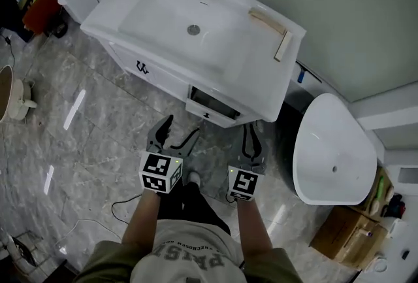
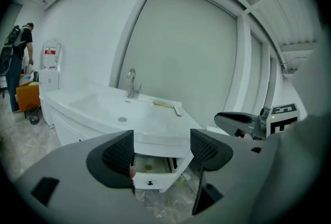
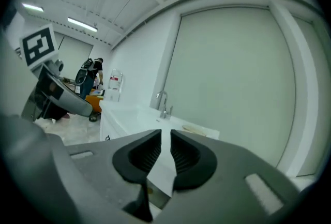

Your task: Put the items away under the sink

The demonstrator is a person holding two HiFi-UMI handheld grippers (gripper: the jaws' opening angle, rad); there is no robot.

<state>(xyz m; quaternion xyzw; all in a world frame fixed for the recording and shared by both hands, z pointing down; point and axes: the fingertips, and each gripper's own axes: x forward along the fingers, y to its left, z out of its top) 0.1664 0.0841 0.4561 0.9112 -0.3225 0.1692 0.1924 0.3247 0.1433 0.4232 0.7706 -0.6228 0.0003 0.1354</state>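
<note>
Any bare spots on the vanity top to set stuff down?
Bare: the countertop left of the basin and along its front above the open drawer. Taken: its right end, where wooden pieces lie.

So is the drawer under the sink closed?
No, in the head view the drawer under the sink stands pulled out, with its inside showing.

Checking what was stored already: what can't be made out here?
- Drawer contents: head view, the sink counter overhangs them; left gripper view, too small, a jaw covers part.
- Pale item on the counter: too small to identify.
- Right gripper view: own jaws cover most of the drawer.
</note>
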